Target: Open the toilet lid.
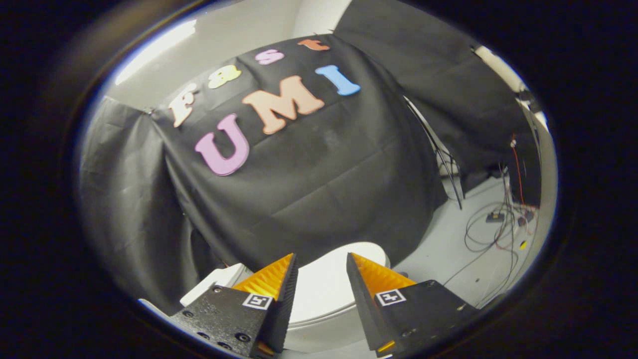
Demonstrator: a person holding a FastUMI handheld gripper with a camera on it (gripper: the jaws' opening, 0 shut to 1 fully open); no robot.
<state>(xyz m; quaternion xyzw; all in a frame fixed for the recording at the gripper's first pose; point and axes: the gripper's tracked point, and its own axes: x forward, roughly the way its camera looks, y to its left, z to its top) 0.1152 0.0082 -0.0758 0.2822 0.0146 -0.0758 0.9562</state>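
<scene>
Gripper fingers stand parted with a clear gap between them and grip nothing; the view is tilted, and the tips aim slightly downward over the toilet. Each finger carries a square black-and-white marker tag – no readable text. Toilet lid lies closed and flat, between and just beyond the fingertips, its long axis running away from the gripper toward the black cloth wall. Loose cables lie on the pale floor to the right
</scene>
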